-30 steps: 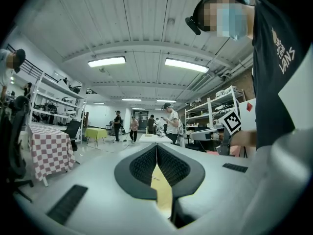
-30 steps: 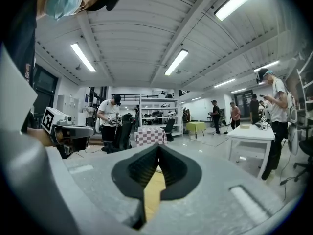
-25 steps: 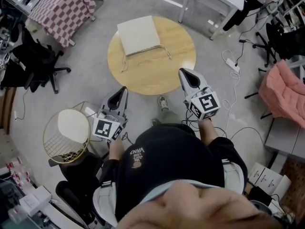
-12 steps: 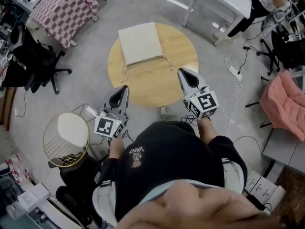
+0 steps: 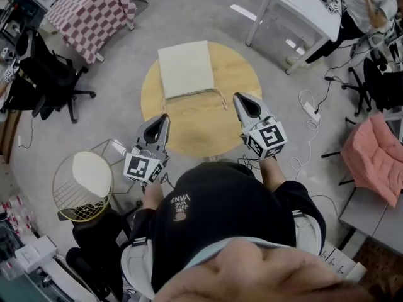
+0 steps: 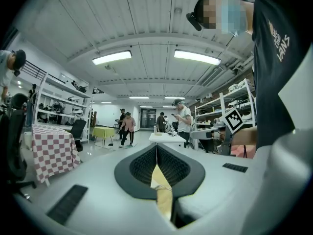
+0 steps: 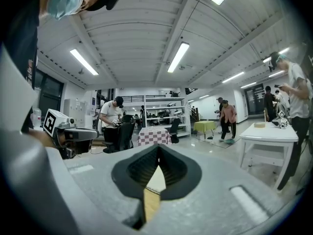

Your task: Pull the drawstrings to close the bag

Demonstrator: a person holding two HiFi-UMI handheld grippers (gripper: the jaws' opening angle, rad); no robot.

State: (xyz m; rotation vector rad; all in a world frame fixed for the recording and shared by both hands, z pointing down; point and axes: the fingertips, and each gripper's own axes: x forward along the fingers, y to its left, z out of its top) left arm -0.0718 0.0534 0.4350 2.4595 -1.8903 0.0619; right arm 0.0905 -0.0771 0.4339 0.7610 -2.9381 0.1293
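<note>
Round wooden tabletop (image 5: 201, 128) sits ahead of and below both tools. Cream bag (image 5: 184, 68) lies flat on its far half, ahead of both tips and between their lines, mouth edge facing them.

Left hand-held gripper (image 5: 162, 119) is over the near-left rim, jaws together, nothing in them. Right hand-held gripper (image 5: 239, 99) is over the near-right part, jaws also pressed together and empty.

Drawstrings (image 5: 192, 93) run along the bag's mouth. One loose end is ahead and slightly right of the left tip, still apart. The other is just ahead-left of the right tip, near but not touching.

Likely risks:
- Both sets of jaws are closed. If they reach in like this, they will likely shove the cords or bag instead of gripping.
- The cords are thin and flat on the wood, so pads may close on nothing or catch bag fabric too.
- The bag looks light and unanchored. Pulling both cords toward the person probably drags the whole bag without cinching the mouth. Pulling outward in opposite directions looks safer.
- An uneven pull could spin the bag or strip one cord through.
- Both gripper views look out across the room with no cord visible, so aiming depends on the head view.
</note>
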